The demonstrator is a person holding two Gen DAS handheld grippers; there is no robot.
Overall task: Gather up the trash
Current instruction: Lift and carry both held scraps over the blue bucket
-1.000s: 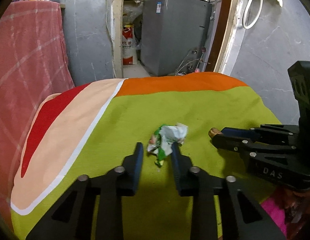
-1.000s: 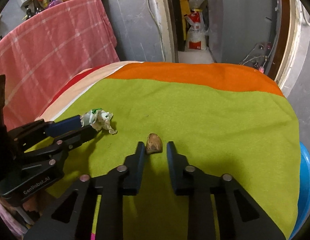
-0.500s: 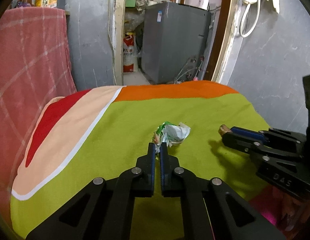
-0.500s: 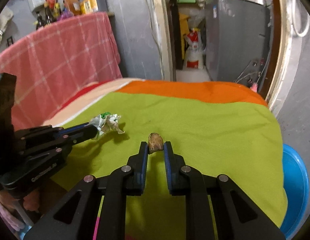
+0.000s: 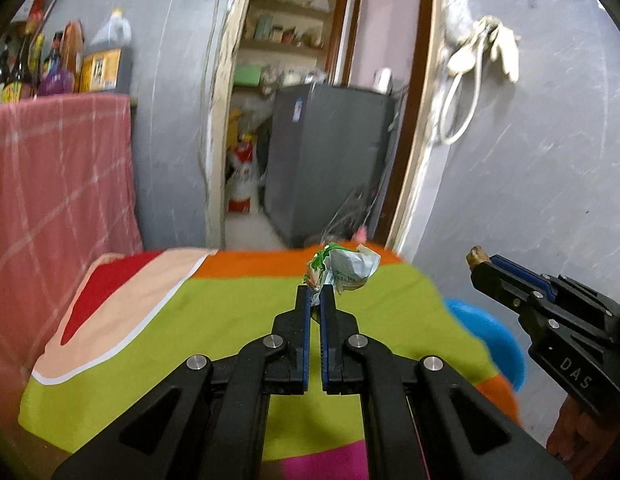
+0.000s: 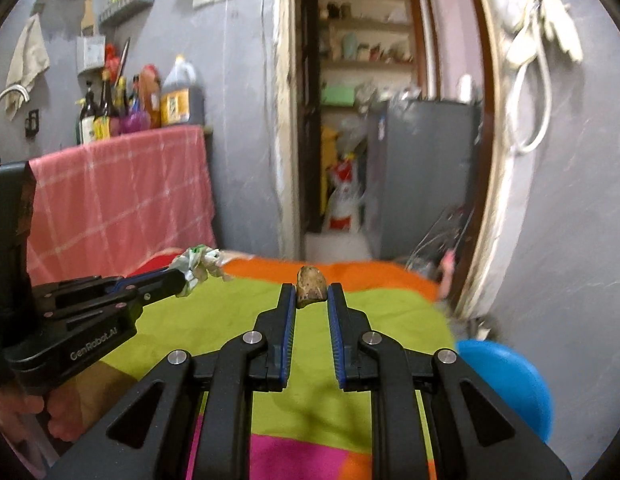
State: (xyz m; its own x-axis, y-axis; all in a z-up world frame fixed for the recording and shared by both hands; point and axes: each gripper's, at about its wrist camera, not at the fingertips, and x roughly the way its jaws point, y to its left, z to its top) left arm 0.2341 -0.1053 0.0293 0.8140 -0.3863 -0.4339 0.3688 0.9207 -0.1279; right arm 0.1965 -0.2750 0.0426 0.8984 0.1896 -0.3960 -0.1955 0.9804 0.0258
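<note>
1. Left hand-held gripper (image 5: 315, 294): jaws nearly together, pinching the lower edge of a crumpled green-and-white wrapper (image 5: 344, 269); the wrapper is held clear above the striped cloth (image 5: 230, 320).
2. Right hand-held gripper (image 6: 312, 294): jaws clamped on either side of a small brown nutshell-like scrap (image 6: 309, 285), which sits at the fingertips, raised off the cloth.
3. In the right wrist view, the left hand-held gripper (image 6: 178, 280) enters from the left with the wrapper (image 6: 200, 263) at its tip; in the left wrist view, the right hand-held gripper (image 5: 480, 270) enters from the right with the brown scrap (image 5: 475, 255) at its tip. The two pieces are held well apart.
4. Striped cloth: lime green, orange, red, peach and pink bands covering the table beneath both grippers.
5. Blue round basin (image 6: 506, 376): low at the right, beside the table's edge; only part of its rim shows, and its contents cannot be told.
6. Pink checked cloth (image 6: 122, 196): draped at the left; behind its top edge stand bottles (image 6: 110, 112) and a large oil jug (image 6: 180, 96) holding dark liquid.
7. Doorway: grey appliance (image 5: 330, 160) and a red-and-white sack (image 6: 344, 200) beyond.
</note>
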